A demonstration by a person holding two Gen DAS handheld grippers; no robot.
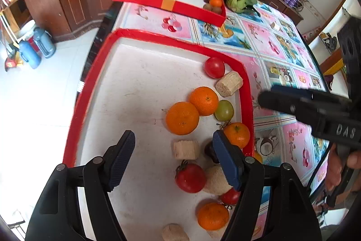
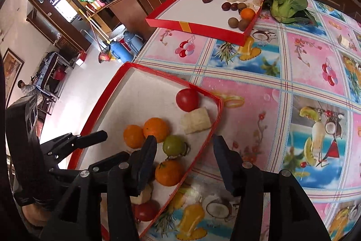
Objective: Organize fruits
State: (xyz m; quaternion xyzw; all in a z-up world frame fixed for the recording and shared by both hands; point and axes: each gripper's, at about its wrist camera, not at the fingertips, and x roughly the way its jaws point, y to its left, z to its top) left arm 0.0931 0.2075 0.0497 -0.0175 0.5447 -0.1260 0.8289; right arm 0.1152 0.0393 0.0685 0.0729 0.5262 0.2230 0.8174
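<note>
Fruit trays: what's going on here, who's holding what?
A person works two handheld grippers over the near red tray, which holds oranges, tomatoes, a green fruit and pale cut pieces. The left gripper hangs open over the tray with nothing between its fingers. The right gripper is open too, straddling the tray's rim, holding nothing. The far red tray already has small brown fruits, an orange and pale slices. Leafy greens lie beside it.
</note>
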